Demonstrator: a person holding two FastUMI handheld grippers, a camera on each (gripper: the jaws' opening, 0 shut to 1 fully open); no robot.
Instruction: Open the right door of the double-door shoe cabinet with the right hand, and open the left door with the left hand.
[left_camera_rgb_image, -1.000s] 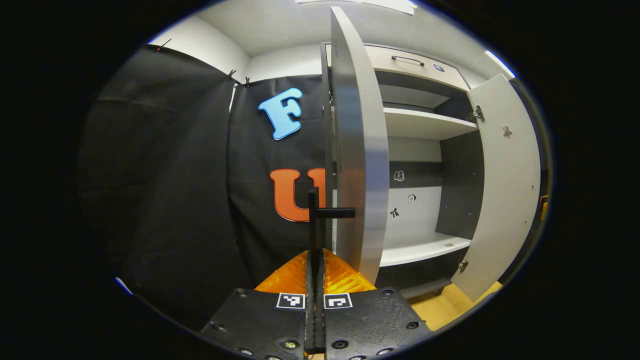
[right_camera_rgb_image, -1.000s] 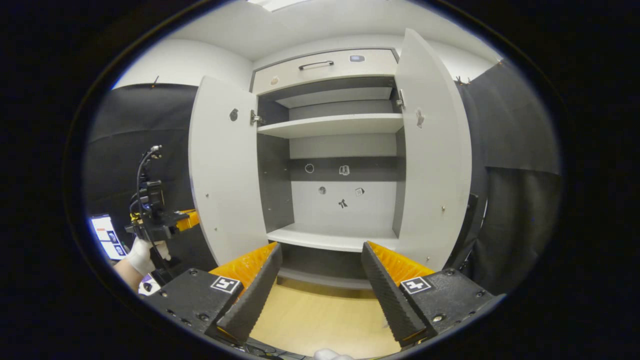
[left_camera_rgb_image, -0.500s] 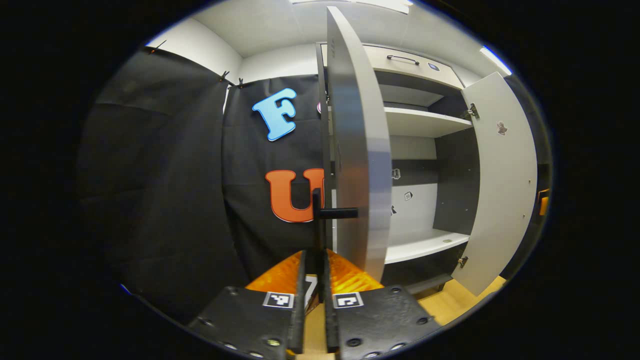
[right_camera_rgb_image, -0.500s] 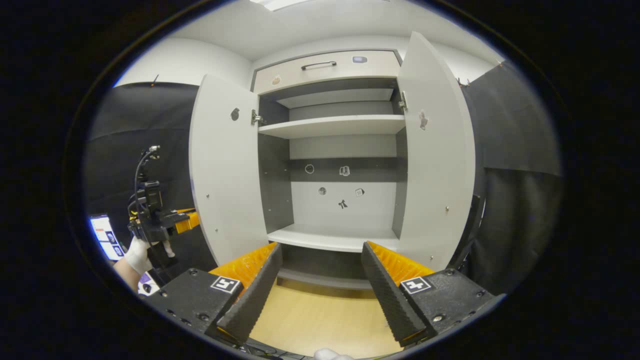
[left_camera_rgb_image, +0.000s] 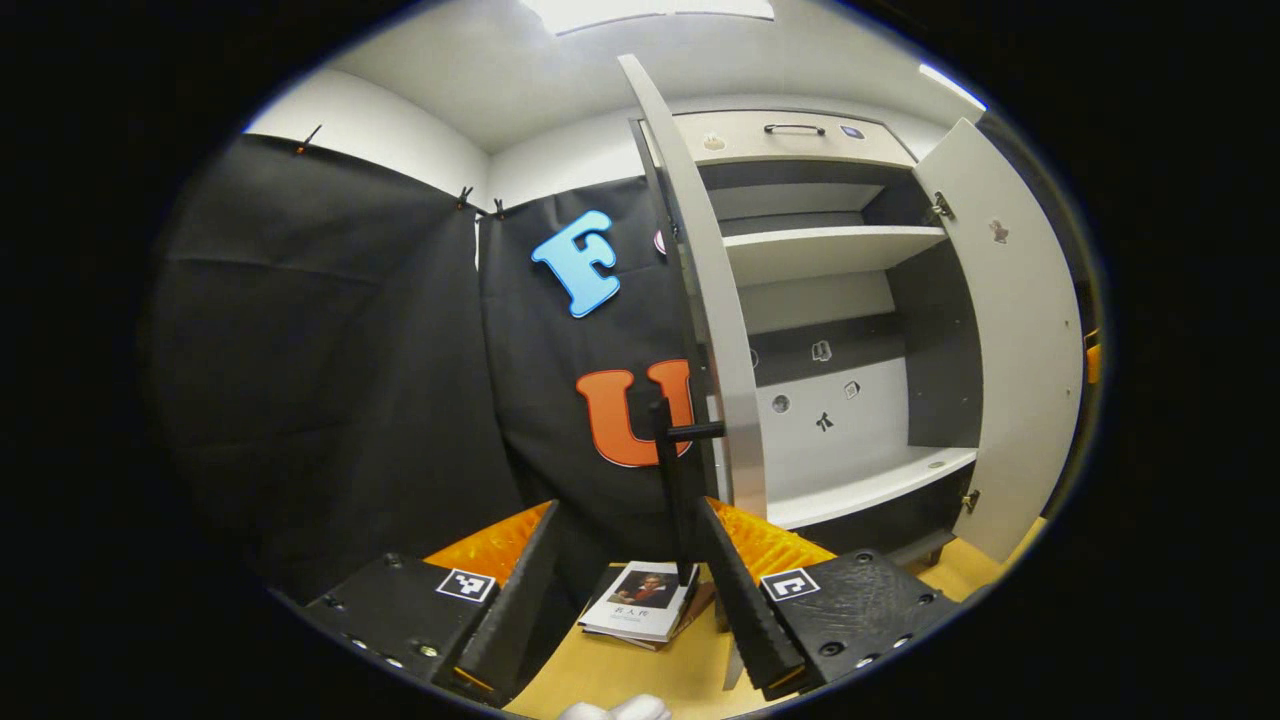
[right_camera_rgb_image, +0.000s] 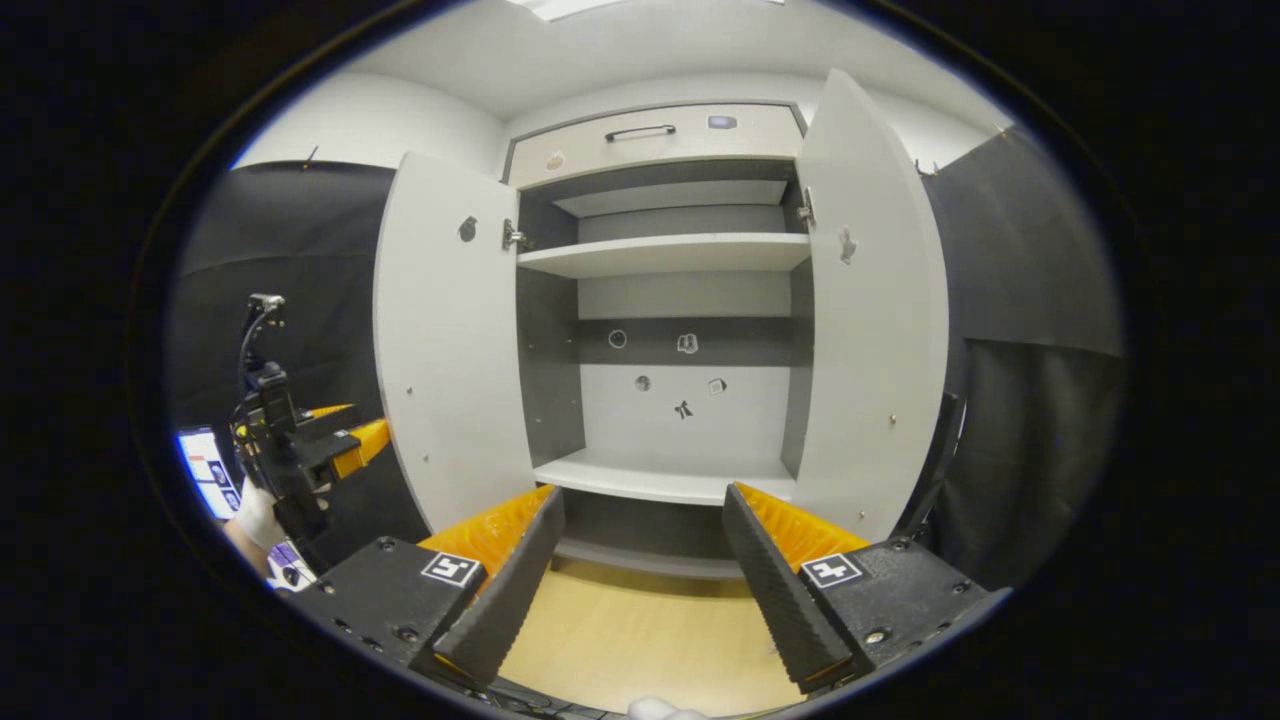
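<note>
Both pale grey doors, left door (right_camera_rgb_image: 445, 340) and right door (right_camera_rgb_image: 875, 310), of the shoe cabinet (right_camera_rgb_image: 680, 135) stand wide open. The left hand-held gripper (left_camera_rgb_image: 625, 565) has its fingers apart beside the left door's black bar handle (left_camera_rgb_image: 675, 480). The right hand-held gripper (right_camera_rgb_image: 640, 560) is likewise spread, holding nothing.

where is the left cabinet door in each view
Left gripper view: the pale grey left cabinet door stands nearly edge-on at centre, its black bar handle above the open tongs.
Right gripper view: its inner face fills the left of centre, swung wide.
Shared landmark: the white upper shelf.

Book (left_camera_rgb_image: 643, 598) flat on wood floor (right_camera_rgb_image: 640, 640) (cover up), lit screen (right_camera_rgb_image: 205, 470) at far left, ceiling light (left_camera_rgb_image: 640, 10)
</note>
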